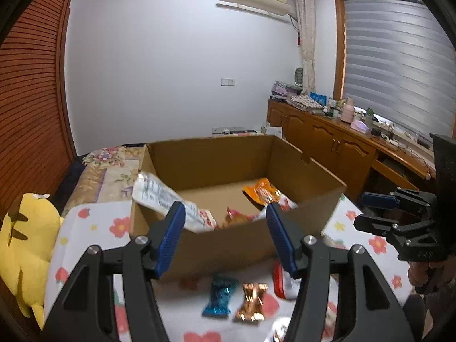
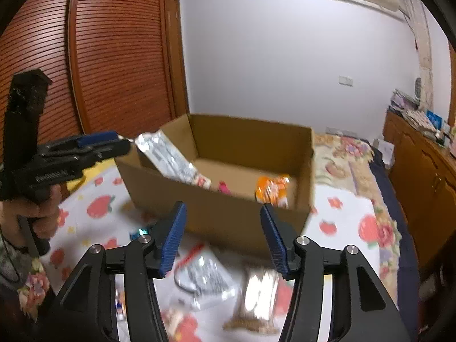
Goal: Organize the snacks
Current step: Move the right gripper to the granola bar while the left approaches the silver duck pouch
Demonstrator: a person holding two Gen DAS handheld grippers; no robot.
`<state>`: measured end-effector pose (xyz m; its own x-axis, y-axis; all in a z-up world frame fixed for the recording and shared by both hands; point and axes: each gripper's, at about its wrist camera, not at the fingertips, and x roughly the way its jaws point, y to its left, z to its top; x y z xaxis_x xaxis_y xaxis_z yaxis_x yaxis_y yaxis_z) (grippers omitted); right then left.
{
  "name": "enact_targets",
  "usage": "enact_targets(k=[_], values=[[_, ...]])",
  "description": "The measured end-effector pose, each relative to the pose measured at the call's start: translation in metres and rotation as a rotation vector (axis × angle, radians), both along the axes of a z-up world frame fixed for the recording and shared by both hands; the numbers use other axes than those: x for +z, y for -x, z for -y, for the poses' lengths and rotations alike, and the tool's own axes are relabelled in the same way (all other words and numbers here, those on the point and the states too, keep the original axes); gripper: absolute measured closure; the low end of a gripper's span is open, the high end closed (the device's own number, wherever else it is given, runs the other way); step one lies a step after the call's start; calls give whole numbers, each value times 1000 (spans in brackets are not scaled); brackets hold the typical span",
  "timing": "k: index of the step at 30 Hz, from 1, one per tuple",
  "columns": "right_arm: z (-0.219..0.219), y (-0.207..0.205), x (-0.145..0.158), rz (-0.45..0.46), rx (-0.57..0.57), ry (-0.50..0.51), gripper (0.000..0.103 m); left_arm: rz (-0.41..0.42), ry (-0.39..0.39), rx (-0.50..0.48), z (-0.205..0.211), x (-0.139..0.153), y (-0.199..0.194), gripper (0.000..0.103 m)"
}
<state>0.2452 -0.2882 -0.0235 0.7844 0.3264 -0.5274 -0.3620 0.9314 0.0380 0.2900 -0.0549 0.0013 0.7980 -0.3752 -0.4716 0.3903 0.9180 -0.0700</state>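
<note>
Two grippers raised near a cardboard box point(image 1: 228, 245) on a flowered cloth point(image 1: 85, 228): left gripper point(image 1: 225, 211) spread wide and gripping nothing, right gripper point(image 2: 223, 209) likewise released. White packet point(image 1: 159, 196) tilted over the box's left wall, lower end inside. Orange packet point(image 1: 260, 191) lying inside at the far right. Blue sweet point(image 1: 219, 296) and copper sweet point(image 1: 252, 302) loose on the cloth near the box, with blurred, possibly silver packets point(image 2: 205, 279) nearer still.

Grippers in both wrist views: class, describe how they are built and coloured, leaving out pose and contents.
Each gripper, left and right, has matte black angular linkages with silver pivot screws and two ribbed blue finger pads. Seen from the side, the left one shows small white lettering on its black body and a bare hand on its pistol-style handle.
</note>
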Motion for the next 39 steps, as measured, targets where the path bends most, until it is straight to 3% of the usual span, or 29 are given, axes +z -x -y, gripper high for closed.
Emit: enact_targets(k=[14,28,32,35,39], values=[[33,7,-75,-189,-100,48,45,-111,-129,-45,23,-63,57,43],[27,-15,-105,-262,-77,106,45,-241,-188,-106,36,-105,76,42],[24,-18,-115,-292,-70,129,45,-290,-177,-134,38,-109,75,34],[24,-21,-118,-311,-68,136,44,-292,-199,-148,42,-111,78,22],[20,-21,-119,-305,-74,163,43,-306,-211,-189,47,-110,78,20]])
